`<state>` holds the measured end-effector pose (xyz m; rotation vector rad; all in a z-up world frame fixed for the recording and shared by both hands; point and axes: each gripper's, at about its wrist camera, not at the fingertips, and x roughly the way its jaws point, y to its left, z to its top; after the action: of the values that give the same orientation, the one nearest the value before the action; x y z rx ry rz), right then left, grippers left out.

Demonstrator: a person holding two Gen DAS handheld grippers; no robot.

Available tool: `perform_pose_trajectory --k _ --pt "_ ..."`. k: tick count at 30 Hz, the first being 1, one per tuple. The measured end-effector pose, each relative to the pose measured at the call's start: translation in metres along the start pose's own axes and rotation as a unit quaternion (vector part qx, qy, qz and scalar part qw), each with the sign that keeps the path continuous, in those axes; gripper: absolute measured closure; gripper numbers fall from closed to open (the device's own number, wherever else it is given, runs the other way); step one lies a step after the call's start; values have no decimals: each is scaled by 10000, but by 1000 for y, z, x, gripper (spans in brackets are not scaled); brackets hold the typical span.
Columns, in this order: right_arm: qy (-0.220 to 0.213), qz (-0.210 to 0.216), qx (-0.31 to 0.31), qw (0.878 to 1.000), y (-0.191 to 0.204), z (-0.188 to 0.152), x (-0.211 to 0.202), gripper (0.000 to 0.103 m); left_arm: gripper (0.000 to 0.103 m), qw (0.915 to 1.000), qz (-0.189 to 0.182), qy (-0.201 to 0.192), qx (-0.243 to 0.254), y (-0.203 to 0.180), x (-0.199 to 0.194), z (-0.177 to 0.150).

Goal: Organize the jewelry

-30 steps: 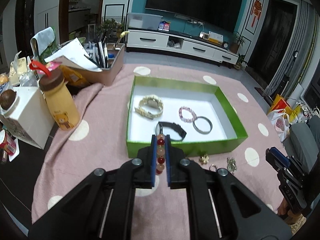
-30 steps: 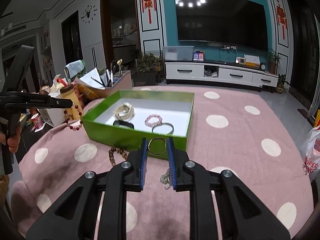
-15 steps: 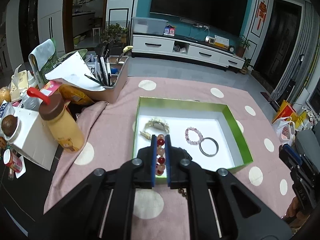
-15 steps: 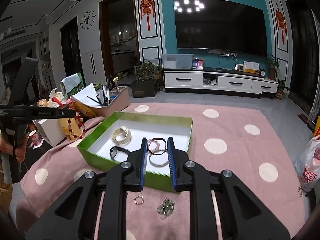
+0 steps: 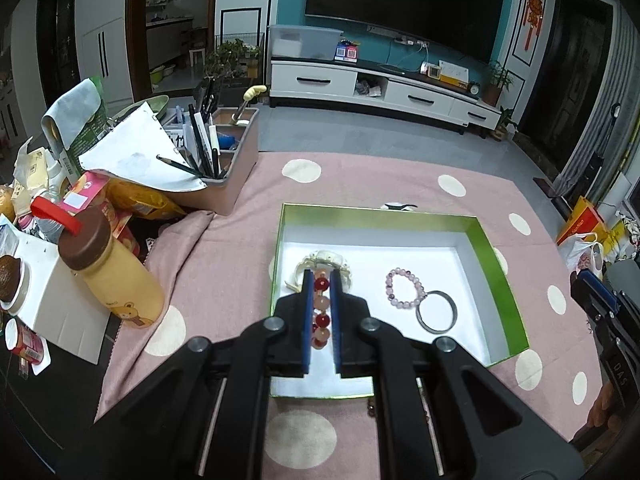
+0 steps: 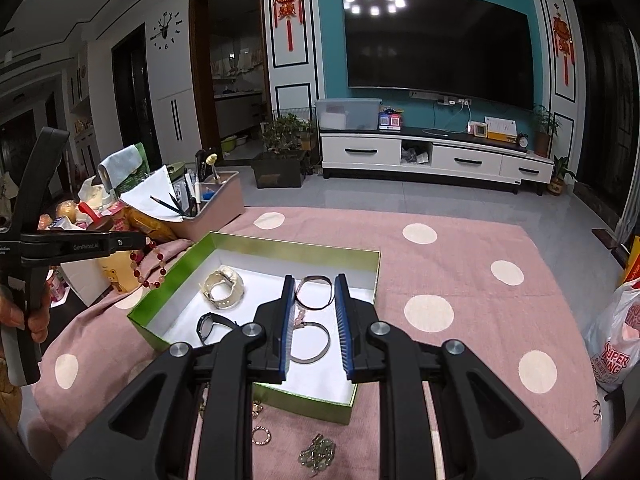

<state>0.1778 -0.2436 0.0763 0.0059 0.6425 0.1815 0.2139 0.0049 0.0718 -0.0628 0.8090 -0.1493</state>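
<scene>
A green box (image 5: 498,270) with a white floor holds a cream watch (image 6: 224,289), a black watch (image 6: 211,325), a pink bead bracelet (image 5: 402,289) and a metal bangle (image 5: 437,312). My left gripper (image 5: 320,280) is shut on a red and peach bead bracelet (image 5: 321,314), held above the box's left side; the bracelet also hangs in the right wrist view (image 6: 149,265). My right gripper (image 6: 313,284) holds a thin dark bangle (image 6: 316,291) between its pads, above the box's middle.
A pink dotted cloth (image 5: 224,264) covers the table. A yellow bottle (image 5: 108,268), white carton, snack bags and a pen holder (image 5: 224,168) crowd the left. Small rings (image 6: 261,436) and a metal piece (image 6: 318,454) lie on the cloth before the box's near wall.
Both grippers have risen and moved forward over the box, each with its bracelet still in it. The right gripper's jaws stand wider apart than before.
</scene>
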Motion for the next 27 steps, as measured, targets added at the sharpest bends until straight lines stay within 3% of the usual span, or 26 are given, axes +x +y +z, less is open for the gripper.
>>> perform_pose_trajectory --k 12,27 --pt "390 -66 100 9992 -4 -9 38 84 96 9996 12 284 39 0 33 -5" --pt "560 -84 144 9983 -7 -14 59 84 96 9988 108 451 147 -2 54 -13"
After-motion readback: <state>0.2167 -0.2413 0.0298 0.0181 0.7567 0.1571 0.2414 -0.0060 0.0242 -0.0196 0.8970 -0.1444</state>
